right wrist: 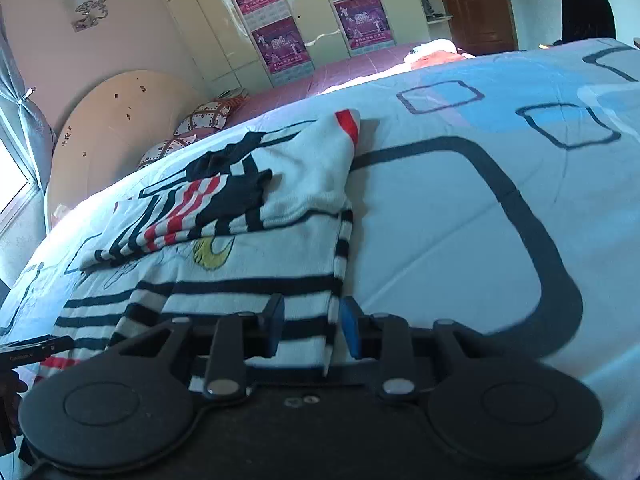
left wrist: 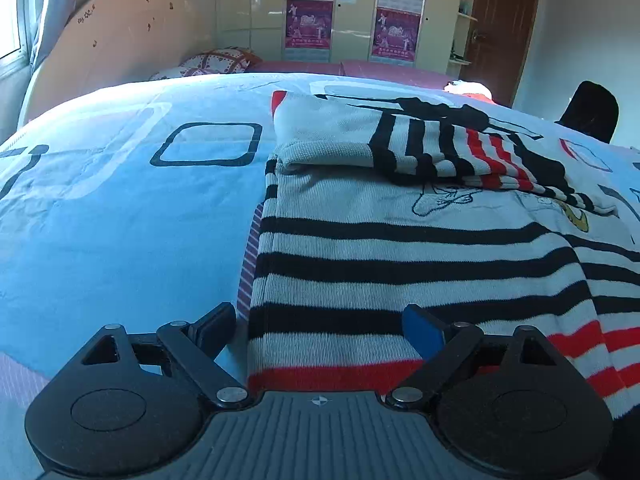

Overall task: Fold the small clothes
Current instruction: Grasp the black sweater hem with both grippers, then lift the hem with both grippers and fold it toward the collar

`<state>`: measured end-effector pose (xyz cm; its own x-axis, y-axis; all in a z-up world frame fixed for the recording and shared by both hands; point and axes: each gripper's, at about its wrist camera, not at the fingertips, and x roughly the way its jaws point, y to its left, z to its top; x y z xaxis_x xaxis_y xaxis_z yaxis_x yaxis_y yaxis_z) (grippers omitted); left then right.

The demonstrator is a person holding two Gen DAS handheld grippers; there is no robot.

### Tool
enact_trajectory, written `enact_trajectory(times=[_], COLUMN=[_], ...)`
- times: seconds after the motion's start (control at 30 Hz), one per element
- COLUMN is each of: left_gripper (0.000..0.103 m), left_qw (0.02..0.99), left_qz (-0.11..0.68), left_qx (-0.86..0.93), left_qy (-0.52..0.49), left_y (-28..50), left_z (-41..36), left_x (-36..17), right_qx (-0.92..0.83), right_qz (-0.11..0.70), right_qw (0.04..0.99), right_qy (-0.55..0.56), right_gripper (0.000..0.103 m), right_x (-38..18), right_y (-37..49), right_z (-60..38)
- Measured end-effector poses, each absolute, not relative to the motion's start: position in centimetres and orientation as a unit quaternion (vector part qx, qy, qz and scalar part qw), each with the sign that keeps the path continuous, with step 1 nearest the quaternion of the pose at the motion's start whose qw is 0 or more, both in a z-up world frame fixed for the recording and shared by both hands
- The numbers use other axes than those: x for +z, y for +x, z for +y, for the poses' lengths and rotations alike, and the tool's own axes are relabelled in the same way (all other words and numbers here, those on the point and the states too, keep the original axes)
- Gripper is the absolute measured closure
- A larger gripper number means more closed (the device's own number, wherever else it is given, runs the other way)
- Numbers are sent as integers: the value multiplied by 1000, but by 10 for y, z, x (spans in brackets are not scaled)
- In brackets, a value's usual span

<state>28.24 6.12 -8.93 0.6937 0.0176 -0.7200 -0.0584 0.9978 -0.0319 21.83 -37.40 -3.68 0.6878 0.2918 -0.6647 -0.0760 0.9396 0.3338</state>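
A small white sweater with black and red stripes (left wrist: 400, 256) lies flat on the blue bedspread (left wrist: 120, 220), its sleeves folded across the chest. My left gripper (left wrist: 320, 332) is open, its jaws wide apart on either side of the sweater's lower left corner by the red hem. In the right wrist view the sweater (right wrist: 248, 248) lies to the left. My right gripper (right wrist: 312, 324) has its jaws partly closed around the sweater's lower right edge, with a gap still showing between the pads.
The bedspread (right wrist: 480, 220) has dark square outlines. Patterned pillows (left wrist: 216, 62) and a headboard (left wrist: 120, 40) are at the far left. A wardrobe with pink posters (left wrist: 348, 12) stands behind. A black chair back (left wrist: 588, 112) rises beyond the bed's right edge.
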Motion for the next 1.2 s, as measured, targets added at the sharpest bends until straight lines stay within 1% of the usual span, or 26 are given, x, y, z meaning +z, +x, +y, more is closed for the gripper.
enact_trajectory(times=[0.13,0.3,0.57,0.67,0.7,0.8,0.87,0.9,0.97,1.0,1.03,1.07,1.2], left_gripper=[13,13,13,14,14,14,26,29,40,43,51,52,52], left_qw=[919,919,913,910,908,897,882,876,861,849,834,820,799], left_qz=[394,395,404,407,407,410,416,416,417,418,420,423,405], left_qx=[11,-12,-45,-63,-72,-104,-125,-133,-149,-160,-170,-178,-188], left_qy=[-26,-15,-22,-48,-64,-128,-182,-206,-249,-280,-315,-343,-404], left_y=[270,255,224,203,196,174,161,155,147,144,141,140,136], left_z=[61,61,73,86,91,107,119,123,129,133,136,138,139], left_x=[-87,-85,-83,-82,-81,-80,-84,-87,-94,-99,-107,-114,-132], right_qx=[100,99,83,79,76,76,82,85,91,97,103,109,124], right_qz=[395,392,406,413,416,426,430,429,428,428,429,429,417], right_qw=[904,904,900,895,892,881,873,871,864,858,852,843,815], right_qy=[129,138,136,150,157,191,215,224,250,266,284,306,383], right_gripper=[69,68,68,66,63,63,63,63,63,63,63,63,63], right_x=[-40,-37,-39,-40,-41,-47,-52,-54,-56,-59,-62,-65,-78], right_y=[193,180,156,142,136,119,107,101,92,88,85,80,65], right_z=[-352,-335,-338,-347,-350,-361,-366,-367,-371,-373,-375,-377,-383])
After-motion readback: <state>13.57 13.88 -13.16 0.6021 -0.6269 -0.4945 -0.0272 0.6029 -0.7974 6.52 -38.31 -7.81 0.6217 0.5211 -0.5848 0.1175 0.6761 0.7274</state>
